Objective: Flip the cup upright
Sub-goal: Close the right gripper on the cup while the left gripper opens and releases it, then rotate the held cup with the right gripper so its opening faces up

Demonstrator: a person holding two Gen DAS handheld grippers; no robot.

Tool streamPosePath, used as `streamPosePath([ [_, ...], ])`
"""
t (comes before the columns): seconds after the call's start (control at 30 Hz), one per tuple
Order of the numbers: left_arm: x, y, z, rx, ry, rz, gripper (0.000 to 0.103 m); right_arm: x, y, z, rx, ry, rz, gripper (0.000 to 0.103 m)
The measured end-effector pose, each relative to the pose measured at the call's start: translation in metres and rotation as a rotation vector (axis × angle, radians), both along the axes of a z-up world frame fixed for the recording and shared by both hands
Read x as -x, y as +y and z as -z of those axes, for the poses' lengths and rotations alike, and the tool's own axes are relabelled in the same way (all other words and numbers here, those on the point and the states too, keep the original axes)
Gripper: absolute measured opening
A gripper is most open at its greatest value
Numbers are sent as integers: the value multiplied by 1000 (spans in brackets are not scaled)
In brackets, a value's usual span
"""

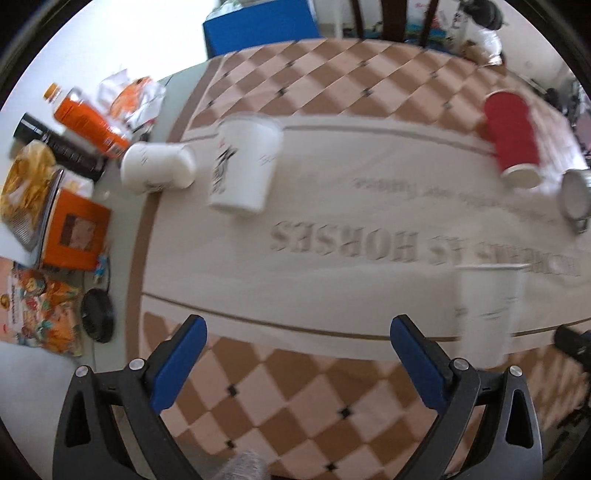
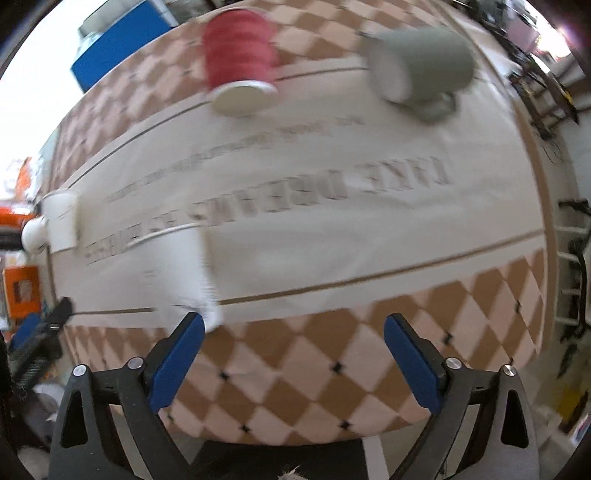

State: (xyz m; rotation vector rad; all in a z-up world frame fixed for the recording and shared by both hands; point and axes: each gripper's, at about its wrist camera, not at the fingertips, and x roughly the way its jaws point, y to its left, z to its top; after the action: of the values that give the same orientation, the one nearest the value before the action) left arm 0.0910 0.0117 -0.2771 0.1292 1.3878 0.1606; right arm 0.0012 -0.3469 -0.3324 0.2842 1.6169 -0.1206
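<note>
Several cups are on a cloth-covered table. In the left wrist view a white printed paper cup (image 1: 242, 166) stands upright, a small white cup (image 1: 157, 168) lies on its side beside it, a red cup (image 1: 511, 142) lies on its side at far right, and a blurred tall white cup (image 1: 484, 314) stands near my open left gripper (image 1: 297, 332). In the right wrist view the red cup (image 2: 240, 59) lies with its mouth toward me, a grey-green mug (image 2: 421, 66) lies on its side, and the tall white cup (image 2: 188, 273) stands just beyond the left fingertip (image 2: 184, 339) of my open right gripper (image 2: 293, 328).
Left of the table, an orange bottle (image 1: 86, 122), a black bottle (image 1: 55, 146), an orange box (image 1: 75, 232) and snack bags (image 1: 40, 310). A blue box (image 1: 258, 26) and chair stand beyond the far edge. The table's near edge (image 2: 295, 432) is below the right gripper.
</note>
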Motion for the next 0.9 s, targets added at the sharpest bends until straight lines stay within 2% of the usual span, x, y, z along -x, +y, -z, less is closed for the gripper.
streamPosePath([
  [0.07,3,11,12,-28,19,-17,102,-16,28,0,-8,-1,-35,94],
  [0.2,6,21,30,-8,48,-45,102,-49,82,13,-15,16,-97,87],
  [0.37,10,31,44,10,75,-60,102,-66,112,35,-8,70,-146,76],
  [0.4,11,33,47,12,78,-60,102,-68,117,38,-5,77,-152,69],
  [0.5,13,35,49,15,80,-54,102,-72,128,42,15,90,-166,58],
  [0.9,10,28,43,15,81,-38,102,-79,141,46,53,96,-160,58],
])
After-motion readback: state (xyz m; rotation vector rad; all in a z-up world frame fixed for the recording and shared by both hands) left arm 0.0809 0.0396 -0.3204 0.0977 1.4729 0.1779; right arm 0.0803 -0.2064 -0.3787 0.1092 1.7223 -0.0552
